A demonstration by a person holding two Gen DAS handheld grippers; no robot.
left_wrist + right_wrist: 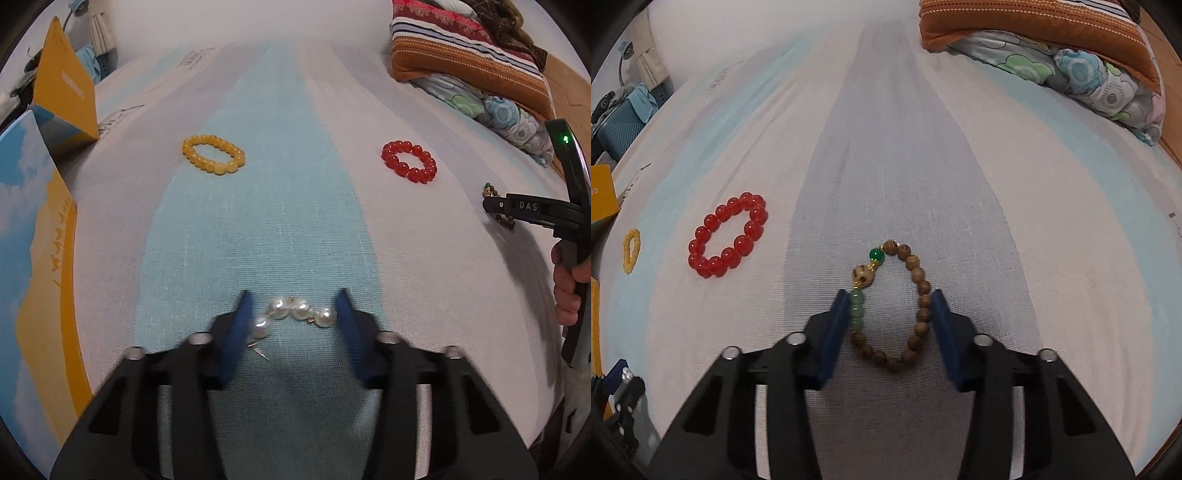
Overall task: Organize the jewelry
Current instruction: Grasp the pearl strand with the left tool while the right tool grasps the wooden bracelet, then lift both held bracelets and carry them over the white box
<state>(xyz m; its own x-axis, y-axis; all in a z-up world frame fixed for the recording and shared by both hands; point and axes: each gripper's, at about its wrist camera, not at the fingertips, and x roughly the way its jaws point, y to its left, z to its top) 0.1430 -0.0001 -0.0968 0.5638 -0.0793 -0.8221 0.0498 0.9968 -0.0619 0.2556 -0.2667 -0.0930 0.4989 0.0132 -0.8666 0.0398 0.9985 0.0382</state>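
- The left gripper [293,312] is spread wide around the short strand of white pearls [291,314] on the striped bedsheet [258,229]; closing unevenly may push the loose pearls aside.
- The right gripper [889,314] is also released, straddling the brown wooden-bead bracelet with green stones [892,306]; the round beads may slip out.

White pearl strand [295,314] shines on the pale blue stripe of the bedsheet [295,184], which runs in blue, grey and cream bands. At eleven o'clock, a yellow bracelet [213,154]; at one o'clock, a glossy red bracelet [409,161]. The wooden bracelet [901,306] shows brown grained beads, jade-green ones, a cream carved bead. Blue pads [836,332] on black grippers.
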